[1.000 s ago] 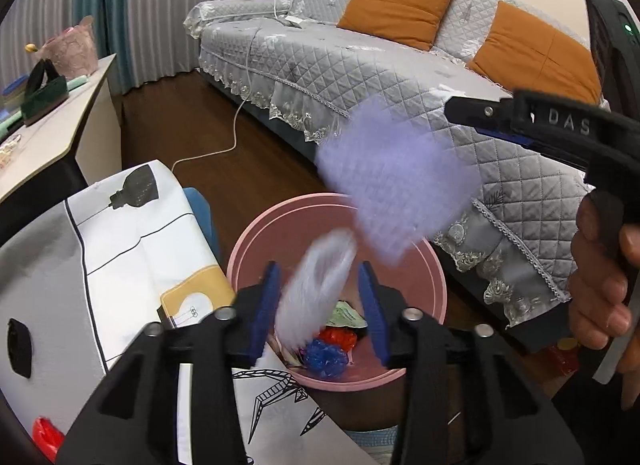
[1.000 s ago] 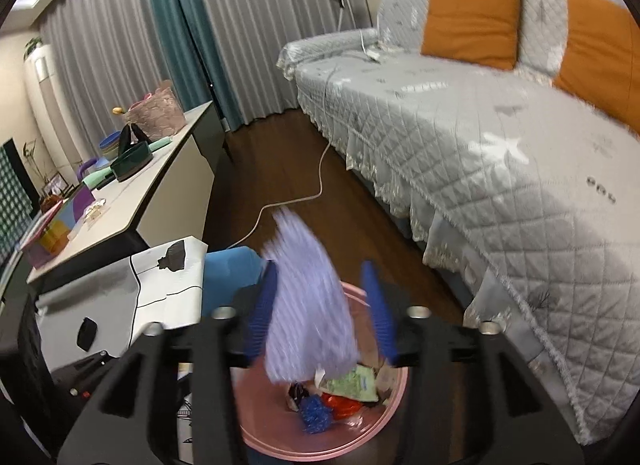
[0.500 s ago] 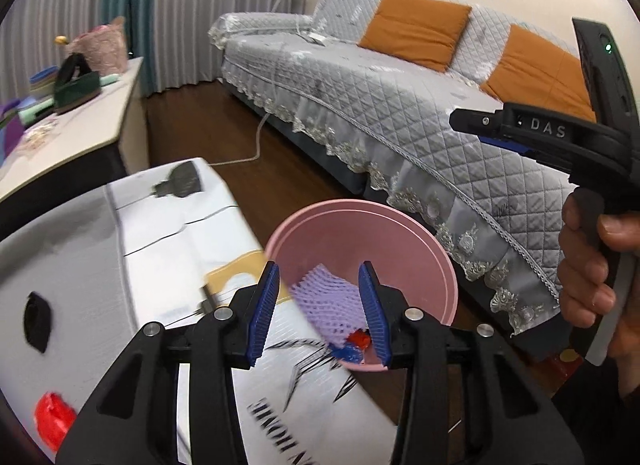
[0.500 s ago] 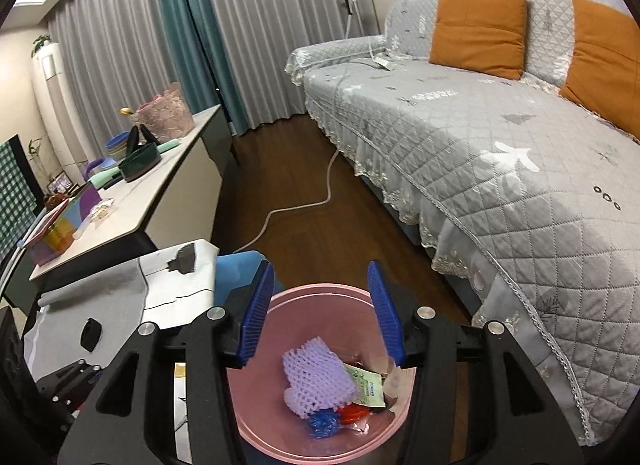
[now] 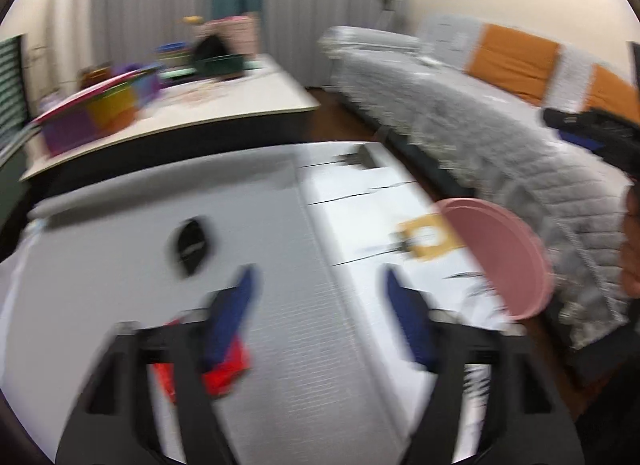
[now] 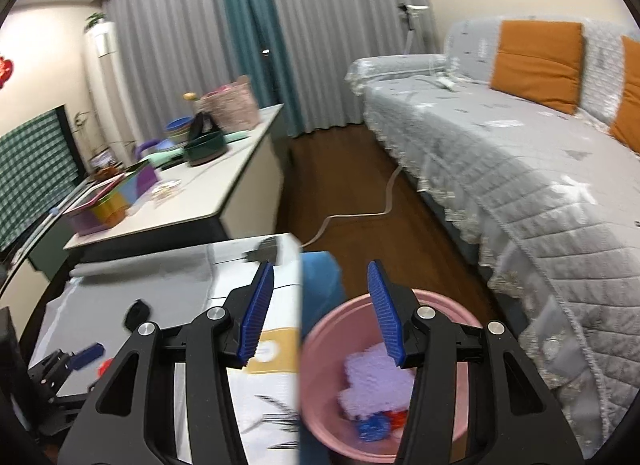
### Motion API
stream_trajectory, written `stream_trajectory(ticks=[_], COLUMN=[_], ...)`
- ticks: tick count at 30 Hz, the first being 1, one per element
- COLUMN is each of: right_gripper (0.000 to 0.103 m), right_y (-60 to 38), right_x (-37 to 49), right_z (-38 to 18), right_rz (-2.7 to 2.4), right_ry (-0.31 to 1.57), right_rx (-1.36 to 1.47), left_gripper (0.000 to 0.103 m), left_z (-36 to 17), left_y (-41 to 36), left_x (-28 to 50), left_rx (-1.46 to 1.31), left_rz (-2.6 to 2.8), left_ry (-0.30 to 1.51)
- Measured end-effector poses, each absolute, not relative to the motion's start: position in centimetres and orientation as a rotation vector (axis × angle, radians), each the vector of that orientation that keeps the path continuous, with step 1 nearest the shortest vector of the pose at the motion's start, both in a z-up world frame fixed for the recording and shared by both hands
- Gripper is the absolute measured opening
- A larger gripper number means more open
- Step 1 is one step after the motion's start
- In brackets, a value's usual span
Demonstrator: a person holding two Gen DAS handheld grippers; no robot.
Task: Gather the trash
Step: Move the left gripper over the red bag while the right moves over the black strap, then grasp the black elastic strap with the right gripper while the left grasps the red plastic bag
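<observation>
The left gripper [image 5: 320, 305] hangs above the grey-and-white covered counter [image 5: 280, 233] with its blue-padded jaws spread wide and nothing between them; this view is blurred. A crumpled red scrap of trash [image 5: 224, 375] lies on the counter just under the left jaw. The right gripper [image 6: 322, 309] is also released, jaws apart, over the near rim of the round pink plastic bin [image 6: 332, 329], which stands on the wooden floor between the counter and the grey quilted sofa [image 6: 520, 137]. Inside the bin lie a lilac foam net [image 6: 372, 381] and small blue and red pieces [image 6: 374, 427].
</observation>
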State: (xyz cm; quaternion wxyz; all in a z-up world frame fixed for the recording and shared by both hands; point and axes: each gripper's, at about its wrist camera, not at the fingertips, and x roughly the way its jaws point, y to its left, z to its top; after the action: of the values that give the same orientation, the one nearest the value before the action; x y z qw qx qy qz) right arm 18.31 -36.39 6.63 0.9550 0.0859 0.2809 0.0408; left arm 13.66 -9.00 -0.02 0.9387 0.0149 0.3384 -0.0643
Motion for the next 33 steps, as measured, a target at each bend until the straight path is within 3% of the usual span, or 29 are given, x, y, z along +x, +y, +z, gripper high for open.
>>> stream_trajectory(ticks=[1,5,7,16,18,25,30,33], right_gripper=[0.05,0.075,0.078,0.078,0.078,0.078,0.075,0.068], right_y=[-35.6,-32.4,-30.7,-24.4,-23.0,-18.5,-14.8,-12.8], right_x=[18.3,18.4,18.5,18.9,19.1,20.0,20.6,21.4], right_z=[6.5,5.8,5.2,3.3,2.8,1.0,-0.1,-1.0], right_rz=[0.105,0.182,0.203,0.291,0.32,0.38,0.422,0.424], right_ry=[0.571,0.583,0.59,0.62,0.629,0.661,0.683,0.698], right_rx=[0.169,0.162,0.133,0.042,0.032,-0.005,-0.046,-0.059], left_gripper=[0.087,0.087,0.088,0.086,0.076,0.073,0.073,0.073], left_z=[-0.5,-2.3,-3.5,-5.8,-5.8,-5.4,-5.5,-5.5], left_y=[-8.0,-4.8,-3.5,-2.1,-2.1,1.8,4.8,5.6], left_x=[13.6,14.0,14.6,15.8,15.7,15.6,15.7,15.8], left_rx=[0.032,0.001,-0.033,-0.07,-0.066,-0.107,-0.149,-0.144], left_rz=[-0.086,0.027,0.044,0.03,0.033,0.131,0.185,0.192], left_ry=[0.689,0.74,0.79,0.899,0.898,0.873,0.878,0.87])
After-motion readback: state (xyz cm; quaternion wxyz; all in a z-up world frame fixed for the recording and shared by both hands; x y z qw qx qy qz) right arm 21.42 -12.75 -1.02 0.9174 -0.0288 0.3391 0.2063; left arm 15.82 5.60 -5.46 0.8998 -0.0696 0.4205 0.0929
